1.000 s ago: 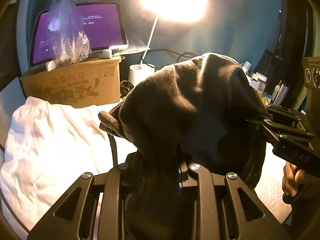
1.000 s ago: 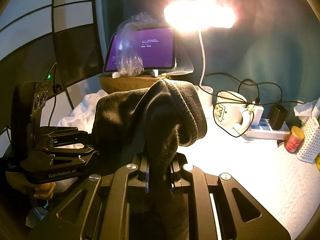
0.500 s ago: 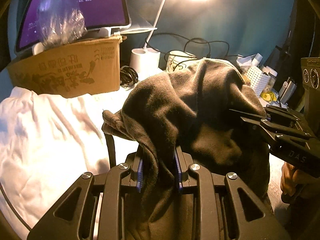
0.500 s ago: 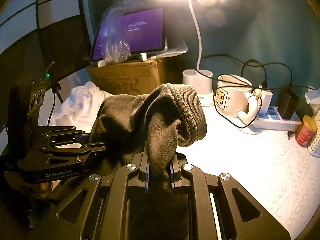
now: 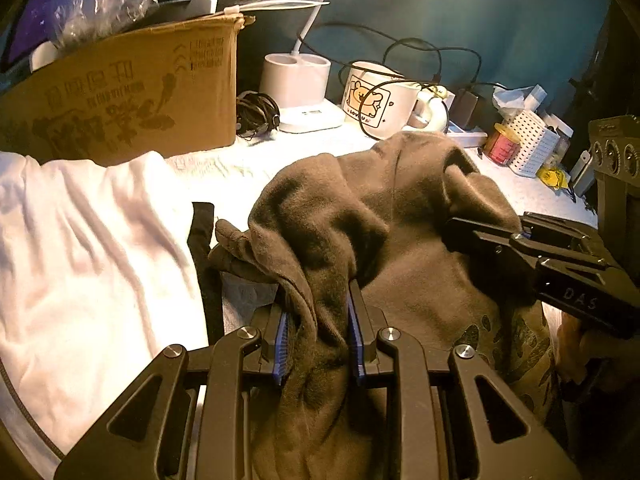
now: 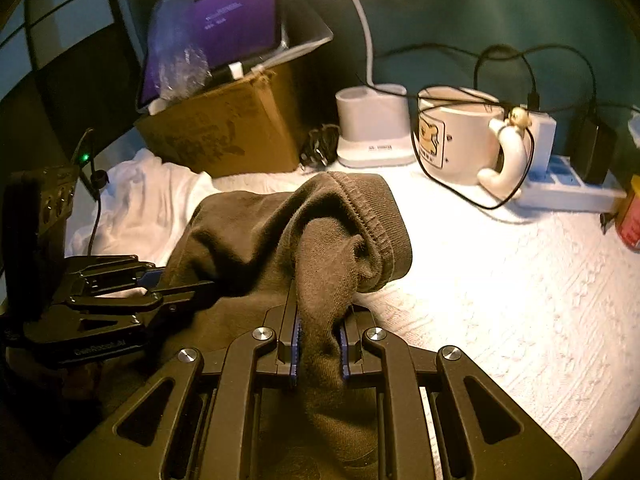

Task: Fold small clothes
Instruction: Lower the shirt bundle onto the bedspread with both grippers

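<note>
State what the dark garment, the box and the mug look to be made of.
Dark garment: soft matte knit, likely cotton fleece; ribbed cuff, fuzzy nap.
Box: brown corrugated cardboard; printed face, frayed flap edge.
Mug: probably glazed ceramic; smooth, glossy white, printed picture.

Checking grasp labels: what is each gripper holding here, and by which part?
Both hold the same dark brown garment. Left gripper is shut on a bunched fold of its fabric; right gripper is shut on fabric just below the ribbed cuff.
</note>
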### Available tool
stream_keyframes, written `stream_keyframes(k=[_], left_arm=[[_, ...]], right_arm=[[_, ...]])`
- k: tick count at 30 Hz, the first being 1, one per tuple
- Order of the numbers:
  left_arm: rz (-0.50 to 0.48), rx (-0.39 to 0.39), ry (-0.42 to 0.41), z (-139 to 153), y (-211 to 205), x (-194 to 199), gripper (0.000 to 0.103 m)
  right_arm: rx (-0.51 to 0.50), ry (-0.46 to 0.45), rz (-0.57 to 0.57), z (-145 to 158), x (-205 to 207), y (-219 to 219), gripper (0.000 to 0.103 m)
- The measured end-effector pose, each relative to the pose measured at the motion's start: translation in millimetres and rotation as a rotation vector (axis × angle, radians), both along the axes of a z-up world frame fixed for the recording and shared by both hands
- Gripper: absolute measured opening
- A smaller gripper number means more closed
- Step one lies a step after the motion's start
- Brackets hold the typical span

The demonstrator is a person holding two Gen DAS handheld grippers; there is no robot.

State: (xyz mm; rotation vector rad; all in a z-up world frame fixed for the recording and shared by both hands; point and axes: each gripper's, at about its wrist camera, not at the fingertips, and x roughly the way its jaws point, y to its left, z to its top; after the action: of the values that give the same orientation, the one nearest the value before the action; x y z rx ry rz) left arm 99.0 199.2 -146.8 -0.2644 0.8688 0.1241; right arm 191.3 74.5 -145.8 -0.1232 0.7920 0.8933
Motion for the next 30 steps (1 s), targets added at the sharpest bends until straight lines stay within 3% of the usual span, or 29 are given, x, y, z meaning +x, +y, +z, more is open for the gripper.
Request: stream_keyframes(k=[6, 10, 15, 22, 30], left_arm=[[-0.005, -0.015, 0.008, -3.7, 2.4, 4.1, 0.026], [-0.011, -0.028, 0.017, -4.7, 4.9, 7.1, 0.027], [-0.02, -0.035, 0.021, -4.4, 7.7, 11.9, 0.028], [-0.016, -0.049, 0.018, -2.2, 15.2, 16.7, 0.028], [0.003, -0.058, 0.011, 0.0, 26.0, 25.3, 0.028]], right_arm=[[-0.008, 0.09, -0.027, -15.2, 17.2, -2.2, 0.016], [-0.022, 0.129, -0.049, -24.0, 28.4, -4.2, 0.037], [-0.017, 0.15, -0.048, -24.4, 43.3, -2.6, 0.046], [0.015, 0.167, -0.034, -23.9, 62.4, 4.8, 0.049], [0.008, 0.099, -0.054, -22.8, 69.6, 7.9, 0.049]])
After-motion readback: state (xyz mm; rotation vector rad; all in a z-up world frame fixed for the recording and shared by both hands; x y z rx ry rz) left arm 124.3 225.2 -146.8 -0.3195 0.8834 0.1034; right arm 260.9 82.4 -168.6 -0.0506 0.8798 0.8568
